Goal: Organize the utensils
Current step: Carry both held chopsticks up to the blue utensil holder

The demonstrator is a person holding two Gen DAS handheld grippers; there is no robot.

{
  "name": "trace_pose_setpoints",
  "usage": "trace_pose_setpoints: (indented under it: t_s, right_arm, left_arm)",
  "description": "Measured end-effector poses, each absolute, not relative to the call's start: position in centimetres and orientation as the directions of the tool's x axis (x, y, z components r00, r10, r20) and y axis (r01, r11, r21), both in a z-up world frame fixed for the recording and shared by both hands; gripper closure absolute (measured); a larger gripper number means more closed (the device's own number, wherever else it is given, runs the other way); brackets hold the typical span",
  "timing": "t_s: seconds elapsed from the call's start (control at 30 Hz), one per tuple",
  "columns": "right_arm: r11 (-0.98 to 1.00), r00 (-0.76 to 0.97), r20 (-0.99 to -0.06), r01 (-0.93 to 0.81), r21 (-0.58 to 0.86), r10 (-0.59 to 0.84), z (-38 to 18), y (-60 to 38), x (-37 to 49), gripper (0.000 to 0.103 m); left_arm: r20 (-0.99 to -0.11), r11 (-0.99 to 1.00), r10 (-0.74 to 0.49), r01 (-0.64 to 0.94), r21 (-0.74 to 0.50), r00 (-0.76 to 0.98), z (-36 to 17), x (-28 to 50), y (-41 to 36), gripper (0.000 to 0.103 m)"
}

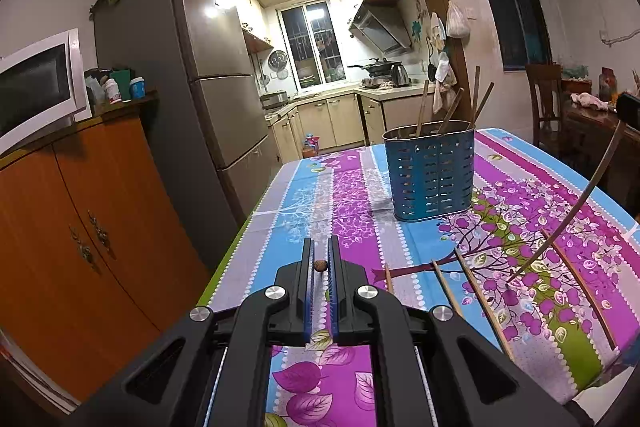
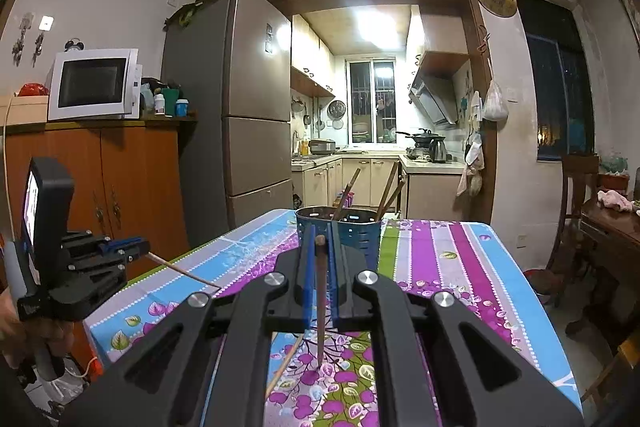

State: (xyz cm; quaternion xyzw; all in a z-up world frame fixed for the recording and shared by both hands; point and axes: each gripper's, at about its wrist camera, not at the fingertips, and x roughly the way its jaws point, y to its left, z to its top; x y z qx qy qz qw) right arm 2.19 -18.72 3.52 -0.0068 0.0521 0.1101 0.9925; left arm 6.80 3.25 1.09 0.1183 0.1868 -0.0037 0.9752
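Each claw is clenched on one thin brown bamboo chopstick: the left gripper (image 1: pixel 320 264) end-on, the right gripper (image 2: pixel 320 242) with its chopstick (image 2: pixel 321 301) hanging tip-down. Beyond both stands the blue perforated metal utensil holder (image 1: pixel 430 173) (sticks already inside); more loose chopsticks (image 1: pixel 482 297) lie right of the left claw.

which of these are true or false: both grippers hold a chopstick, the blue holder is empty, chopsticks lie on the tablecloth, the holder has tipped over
1. Both grippers hold a chopstick: true. The left gripper and the right gripper are each shut on one.
2. The blue holder is empty: false, several chopsticks stand in it.
3. Loose chopsticks lie on the tablecloth: true.
4. The holder has tipped over: false, it stands upright.
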Motion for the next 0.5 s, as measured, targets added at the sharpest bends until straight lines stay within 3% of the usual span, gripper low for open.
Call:
trace_pose_setpoints:
  t_s: [0.5]
  right_arm:
    - [0.972, 0.969, -0.083, -0.233, 0.023, 0.234, 5.4, -19.3, 2.8, 0.098]
  left_arm:
    - [-0.354, 0.975, 0.004, 0.076, 0.210, 0.935, 2.4, 7.3, 3.5, 0.095]
